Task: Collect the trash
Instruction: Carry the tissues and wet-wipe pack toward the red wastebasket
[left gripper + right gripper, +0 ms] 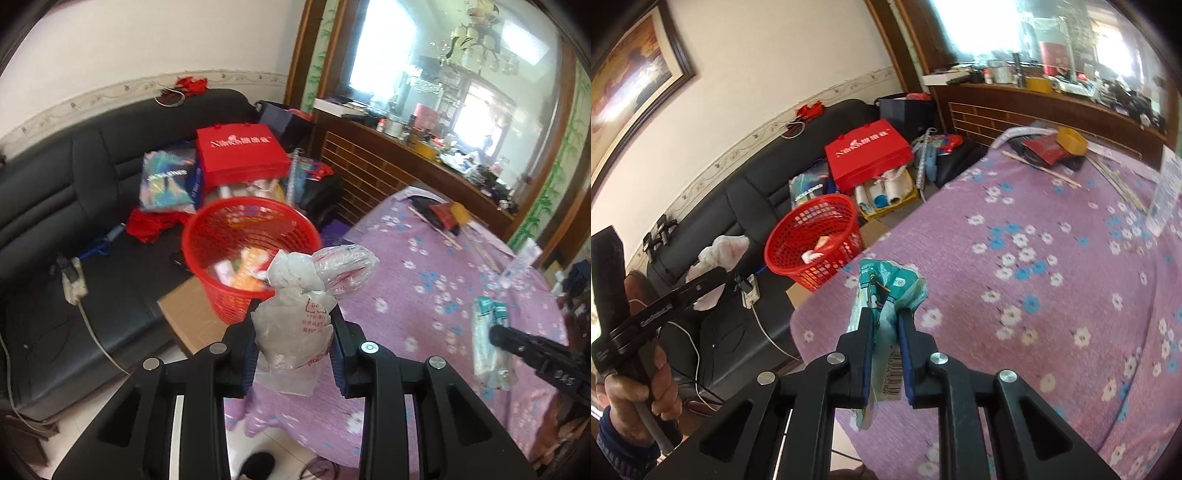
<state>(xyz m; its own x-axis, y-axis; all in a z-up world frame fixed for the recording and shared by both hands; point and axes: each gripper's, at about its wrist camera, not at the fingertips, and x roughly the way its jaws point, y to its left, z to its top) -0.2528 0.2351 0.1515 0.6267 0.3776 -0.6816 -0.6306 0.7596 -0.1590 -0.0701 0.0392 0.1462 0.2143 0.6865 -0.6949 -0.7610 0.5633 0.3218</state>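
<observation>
Left gripper (293, 354) clamped on plastic bag (295, 314). Right gripper (886, 354) clamped on wrapper (886, 291). Red basket (251, 254) just ahead of bag; left hand nearer.

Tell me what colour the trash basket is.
Red, a mesh plastic basket; it shows best in the right wrist view.

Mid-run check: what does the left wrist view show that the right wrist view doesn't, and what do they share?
Left wrist only: the left gripper close up, shut on a crumpled clear plastic bag; a chandelier reflected in the mirror.
Right wrist only: the right gripper close up, shut on a teal wrapper; a framed picture; the hand holding the left gripper.
Both: the red basket with trash inside, the black sofa, the purple flowered tablecloth.
</observation>
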